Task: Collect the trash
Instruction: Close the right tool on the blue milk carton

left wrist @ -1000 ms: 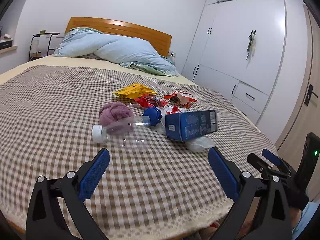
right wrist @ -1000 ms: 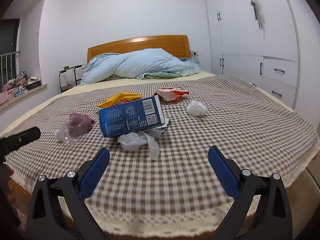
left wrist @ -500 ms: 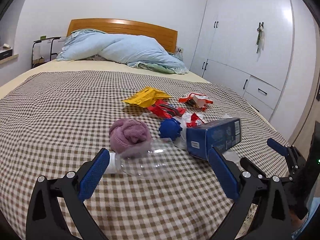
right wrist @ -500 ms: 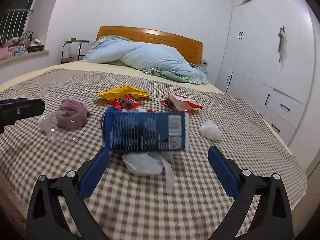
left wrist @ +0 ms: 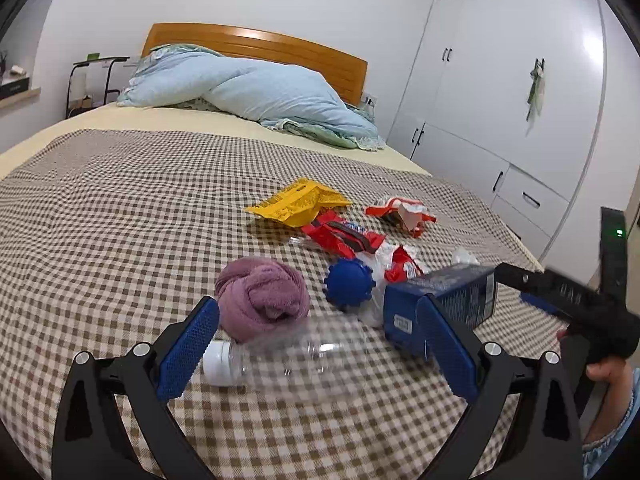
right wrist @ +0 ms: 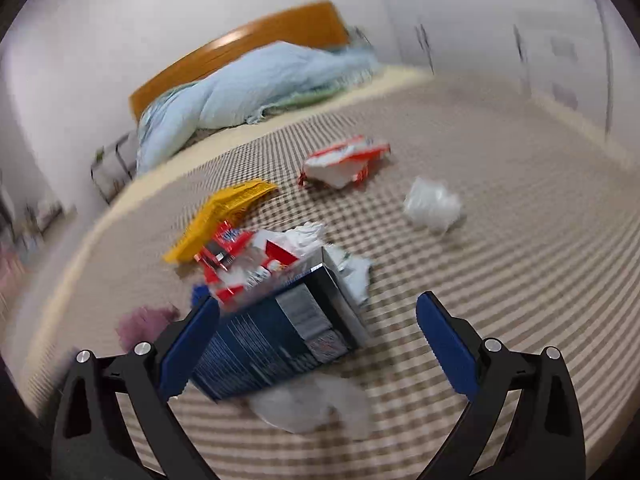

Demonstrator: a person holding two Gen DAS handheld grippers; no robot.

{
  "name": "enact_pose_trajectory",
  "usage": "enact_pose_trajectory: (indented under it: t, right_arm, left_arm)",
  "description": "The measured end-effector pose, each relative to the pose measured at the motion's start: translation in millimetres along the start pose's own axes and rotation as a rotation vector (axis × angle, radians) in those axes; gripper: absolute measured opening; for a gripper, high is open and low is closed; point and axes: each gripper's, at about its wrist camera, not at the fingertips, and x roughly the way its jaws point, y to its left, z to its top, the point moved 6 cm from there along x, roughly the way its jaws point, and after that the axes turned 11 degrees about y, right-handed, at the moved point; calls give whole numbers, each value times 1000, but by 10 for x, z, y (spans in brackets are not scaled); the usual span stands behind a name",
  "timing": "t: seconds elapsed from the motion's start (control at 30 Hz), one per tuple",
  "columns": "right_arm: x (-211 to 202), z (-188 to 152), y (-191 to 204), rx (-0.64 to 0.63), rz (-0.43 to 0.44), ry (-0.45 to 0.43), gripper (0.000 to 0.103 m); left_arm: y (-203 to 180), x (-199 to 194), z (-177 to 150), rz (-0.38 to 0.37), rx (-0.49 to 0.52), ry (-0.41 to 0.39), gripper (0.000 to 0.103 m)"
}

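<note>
Left wrist view: the left tongs [left wrist: 318, 342] stand spread wide with the clear plastic bottle [left wrist: 288, 354] lying crosswise between the blue pads, placed, I judge, for a grip across its body, while the purple cloth [left wrist: 262, 302] sits just behind it on the checked bed cover [left wrist: 120, 208]. In the blurred right wrist view the right tongs [right wrist: 318, 342] are likewise spread, holding nothing, with the blue carton [right wrist: 276, 340] lying between them; wrappers are scattered beyond.
</note>
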Motion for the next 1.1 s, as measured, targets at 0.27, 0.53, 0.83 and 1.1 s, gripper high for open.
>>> enact_pose_trajectory:
  t: [0.27,0.53,0.83,1.1]
  right_arm:
    - [282,157,-168,330,111,208,95]
    - [510,19,-459,563,220,343,78]
    - [172,38,-494,559,328,296,63]
    - [-698,350,-579,359,143,-1,63]
  left_arm:
    - [-4,-21,25,-13,-11,-8,96]
    - [60,-78,35,-15,-33,-20,96]
    - [125,-68,34,-5,-56,-11,96]
    - [150,-91,32,-5,-65,-12,96]
